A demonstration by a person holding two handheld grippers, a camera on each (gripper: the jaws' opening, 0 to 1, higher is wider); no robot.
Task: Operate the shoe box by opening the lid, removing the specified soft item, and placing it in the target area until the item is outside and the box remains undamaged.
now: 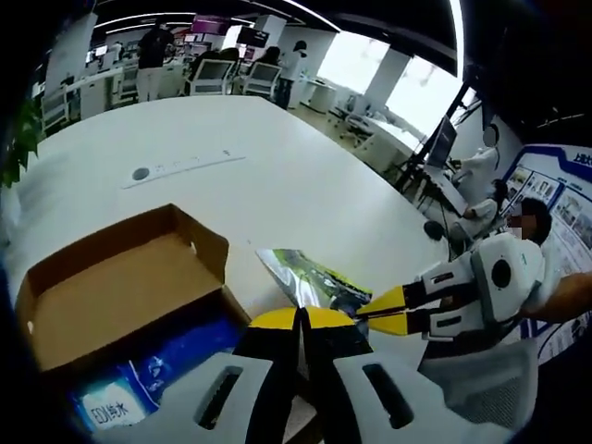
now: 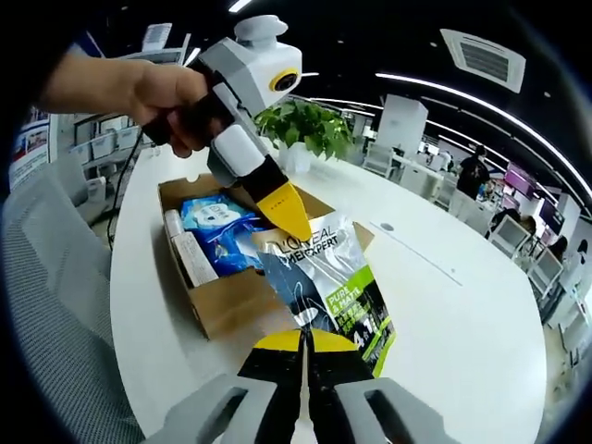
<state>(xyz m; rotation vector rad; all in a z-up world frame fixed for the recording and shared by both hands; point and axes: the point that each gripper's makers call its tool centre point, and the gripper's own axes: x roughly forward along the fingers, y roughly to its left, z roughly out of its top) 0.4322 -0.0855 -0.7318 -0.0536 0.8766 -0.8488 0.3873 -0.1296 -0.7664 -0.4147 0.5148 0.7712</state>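
An open cardboard shoe box (image 1: 120,296) (image 2: 231,310) sits on the white table, lid flap folded back, with blue packets (image 1: 139,379) (image 2: 217,217) inside. A silver and green soft pouch (image 1: 310,277) (image 2: 328,277) hangs above the box's edge. My right gripper (image 2: 301,338) is shut on its lower edge and enters the left gripper view from the right (image 1: 370,310). My left gripper (image 1: 301,316), held by a hand, is shut with its yellow tips on the pouch's opposite edge (image 2: 294,222).
The white table (image 1: 277,176) (image 2: 444,314) runs wide beyond the box, with a small round port (image 1: 141,173) in it. A potted plant (image 2: 310,125) stands at one end. Grey chairs (image 2: 55,305), desks and people sit around the office.
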